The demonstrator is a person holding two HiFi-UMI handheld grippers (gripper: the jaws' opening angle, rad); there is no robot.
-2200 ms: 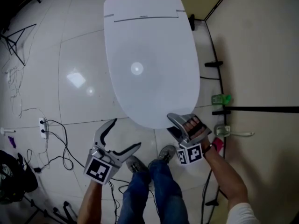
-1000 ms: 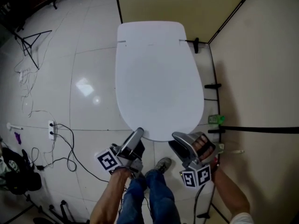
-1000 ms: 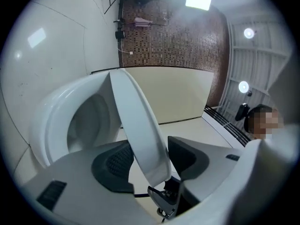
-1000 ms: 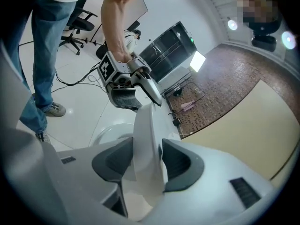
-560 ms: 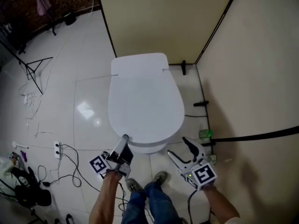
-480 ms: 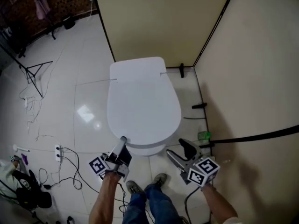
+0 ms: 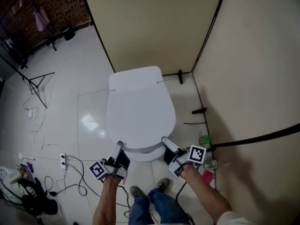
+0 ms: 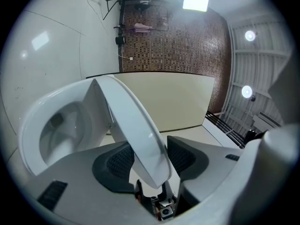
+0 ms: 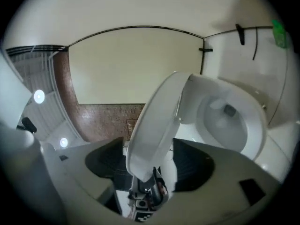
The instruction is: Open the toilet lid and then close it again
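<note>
The left tool (image 7: 118, 146) is clamped on the front edge of the toilet lid (image 7: 139, 109), near the lid's left corner. The right tool (image 7: 165, 140) is at the front edge too, near the right corner. Its jaws have just been opening, and they stand wide apart with the lid's edge between them, not squeezed. Both tools point about level, toward the back of the toilet.

The lid is white and smooth. Its front is lifted off the bowl (image 8: 56, 125), and its back stays joined at the hinge. Both tool views look under it into the white bowl.

The toilet stands in a corner. A plain cream wall (image 7: 145, 27) is behind it and another cream wall (image 7: 258, 69) is on its right, with a black bar (image 7: 255, 137) across it. The floor (image 7: 70, 93) is made of big shiny white tiles, and a light shines back off them. On the left, thin wires (image 7: 77, 175) and a white plug strip (image 7: 63, 159) lie on the tiles, and a black stand (image 7: 35, 86) is farther off. A dark brick wall (image 7: 42, 3) is at the far left. The person's shoes (image 7: 138, 191) are on the floor just in front of the toilet
</note>
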